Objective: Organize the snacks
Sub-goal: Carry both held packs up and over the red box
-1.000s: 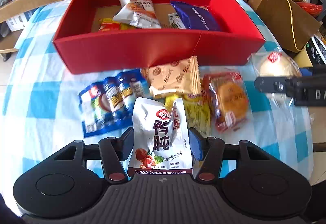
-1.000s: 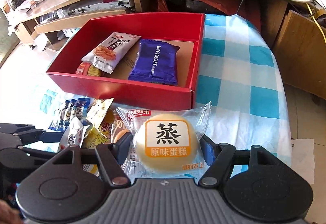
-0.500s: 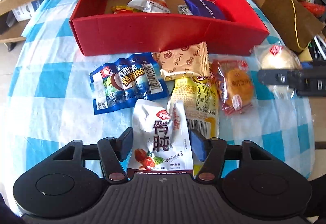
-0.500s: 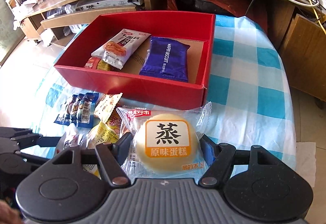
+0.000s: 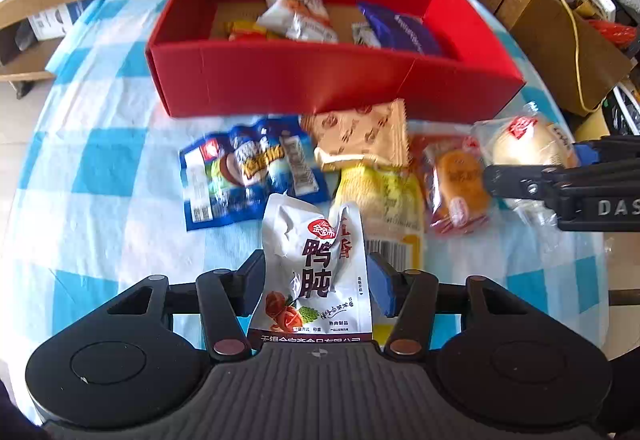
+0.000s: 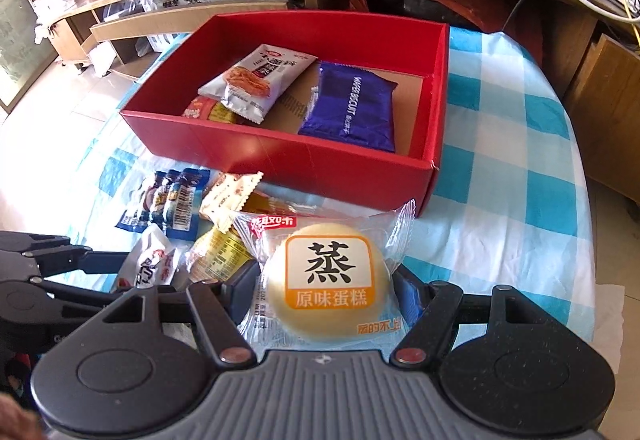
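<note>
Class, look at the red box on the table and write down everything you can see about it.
The red box is a shallow open rectangular tray, seemingly cardboard, with a brown floor. It sits upright on the blue-checked cloth. Inside lie a white packet, a purple wafer pack and a yellow-red packet. A tan packet lies against its near wall.

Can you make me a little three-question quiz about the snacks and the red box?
1. True or false: the purple packet lies inside the red box.
2. Which snack sits between the fingers of the right gripper? A) round cake B) blue packet C) orange cookie
3. Fill in: the white pouch sits between the fingers of the ____ gripper.

Key: 1 true; 2 A, the round cake; 3 left.
</note>
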Demonstrator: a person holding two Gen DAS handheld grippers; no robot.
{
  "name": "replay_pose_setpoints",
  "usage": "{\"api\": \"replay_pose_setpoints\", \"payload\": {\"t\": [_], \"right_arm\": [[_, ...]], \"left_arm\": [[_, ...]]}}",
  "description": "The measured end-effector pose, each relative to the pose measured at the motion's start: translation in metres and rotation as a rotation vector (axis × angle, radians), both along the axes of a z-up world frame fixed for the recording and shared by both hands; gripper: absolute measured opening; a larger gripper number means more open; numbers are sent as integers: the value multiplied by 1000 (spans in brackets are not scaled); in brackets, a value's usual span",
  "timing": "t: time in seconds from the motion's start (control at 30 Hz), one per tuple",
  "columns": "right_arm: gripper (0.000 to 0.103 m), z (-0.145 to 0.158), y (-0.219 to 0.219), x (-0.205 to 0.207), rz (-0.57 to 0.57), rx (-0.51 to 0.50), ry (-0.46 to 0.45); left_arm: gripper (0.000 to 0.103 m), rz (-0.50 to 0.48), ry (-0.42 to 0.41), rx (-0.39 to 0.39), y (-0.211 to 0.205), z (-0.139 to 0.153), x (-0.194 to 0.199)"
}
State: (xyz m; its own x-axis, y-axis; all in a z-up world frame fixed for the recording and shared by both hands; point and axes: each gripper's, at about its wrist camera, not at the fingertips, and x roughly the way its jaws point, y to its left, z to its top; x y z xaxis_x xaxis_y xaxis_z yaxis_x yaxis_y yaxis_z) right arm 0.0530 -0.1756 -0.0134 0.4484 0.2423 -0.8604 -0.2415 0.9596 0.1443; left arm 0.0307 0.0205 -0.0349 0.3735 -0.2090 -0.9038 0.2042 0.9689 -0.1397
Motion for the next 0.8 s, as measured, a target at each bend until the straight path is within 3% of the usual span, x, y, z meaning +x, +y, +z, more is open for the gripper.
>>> {"api": "replay_pose_setpoints", "payload": {"t": [0.43, 0.8], "right_arm": [[79, 21, 14, 11, -8, 16, -59], [79, 48, 10, 42, -89, 41, -137]], "left_arm": [[62, 3, -128, -7, -12, 36, 19], [60, 18, -233, 16, -21, 64, 51]]}}
